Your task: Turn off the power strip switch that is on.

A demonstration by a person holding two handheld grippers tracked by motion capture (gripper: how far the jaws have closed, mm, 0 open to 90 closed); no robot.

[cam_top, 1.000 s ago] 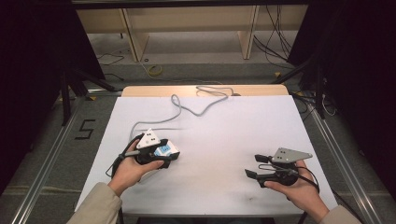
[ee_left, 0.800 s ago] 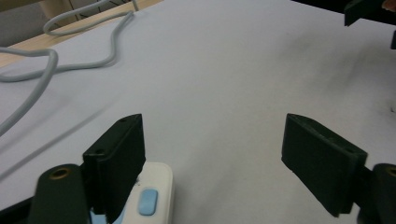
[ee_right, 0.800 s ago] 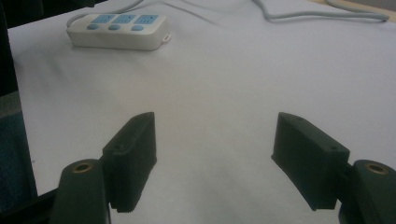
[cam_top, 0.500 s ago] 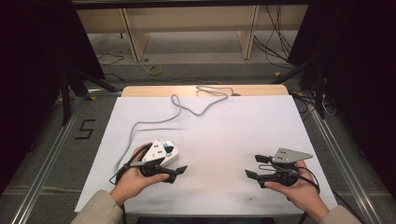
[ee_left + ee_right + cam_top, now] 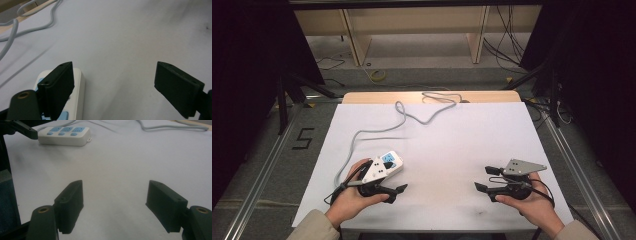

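Observation:
A white power strip (image 5: 389, 161) with blue sockets lies on the white table sheet (image 5: 447, 145); its grey cable (image 5: 377, 131) snakes to the far edge. My left gripper (image 5: 396, 180) sits at the strip's near side, open. Its jaws have just been opening and nothing is between them. In the left gripper view the left jaw stands in front of the strip's end (image 5: 77, 92), and the gripper (image 5: 113, 85) faces bare sheet. My right gripper (image 5: 486, 179) rests open and empty at the near right. From the right gripper view (image 5: 113, 200) the strip (image 5: 65, 135) lies far off.
The cable (image 5: 30, 25) loops over the wooden table edge (image 5: 362, 97) at the back. Beyond stands a wooden shelf frame (image 5: 352, 40) with loose wires on the floor. A "5" mark (image 5: 303, 138) is on the floor at left, with metal rails along both sides.
My left hand has drawn back toward the near edge, off the power strip, which stays on the sheet with more of it showing. The right hand has kept still.

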